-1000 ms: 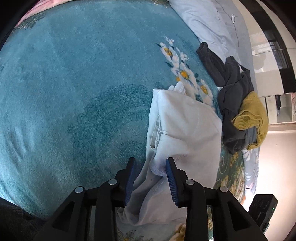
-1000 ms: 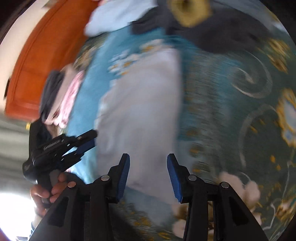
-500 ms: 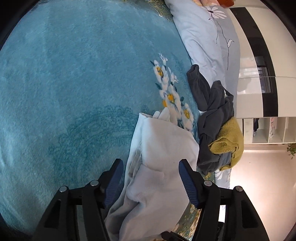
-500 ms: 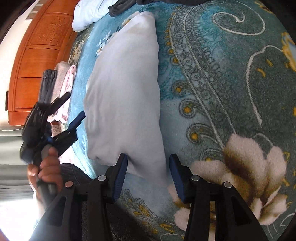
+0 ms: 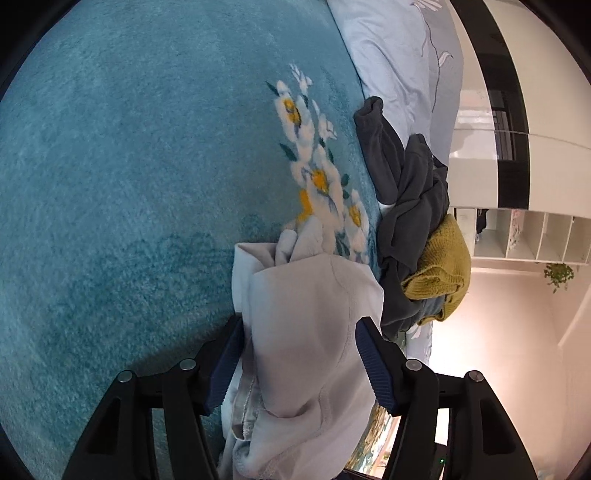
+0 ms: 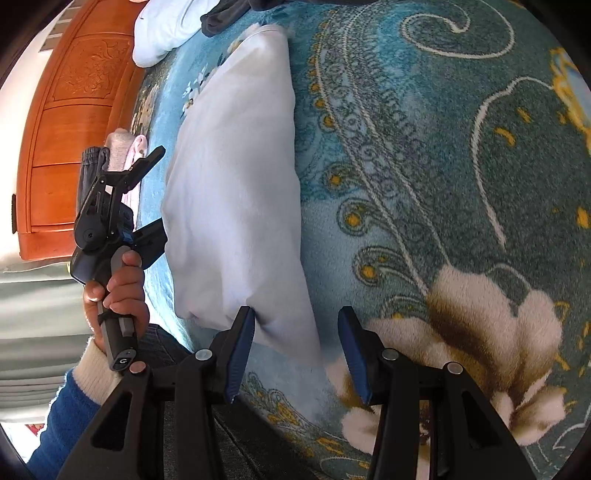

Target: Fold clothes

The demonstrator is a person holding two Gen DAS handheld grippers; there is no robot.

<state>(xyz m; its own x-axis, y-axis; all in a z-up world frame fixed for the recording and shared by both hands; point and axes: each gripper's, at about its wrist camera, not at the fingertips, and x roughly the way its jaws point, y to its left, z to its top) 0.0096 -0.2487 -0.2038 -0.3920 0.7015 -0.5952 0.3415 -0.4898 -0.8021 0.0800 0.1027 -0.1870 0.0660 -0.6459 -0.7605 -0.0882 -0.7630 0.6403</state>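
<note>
A white garment [image 5: 306,332] lies bunched on the teal floral blanket [image 5: 129,166]. In the left wrist view my left gripper [image 5: 301,365] is open, and the cloth lies between its wide-apart blue pads. In the right wrist view the same garment [image 6: 236,192] lies as a long folded strip. My right gripper [image 6: 295,343] is open at its near corner, with the cloth's edge between the fingers. The left gripper [image 6: 147,195] shows there too, held in a hand at the garment's left edge.
A heap of dark grey clothes [image 5: 406,206] with a mustard knit piece [image 5: 439,269] lies beside the garment. A pale pillow [image 5: 399,48] is behind it. A wooden headboard [image 6: 70,122], folded clothes [image 6: 118,155] and another pillow [image 6: 166,29] are at the far end.
My left gripper has opened wide and let go of the white cloth, which now lies loose between its fingers. My right gripper has moved to the garment's near corner and opened wider.
</note>
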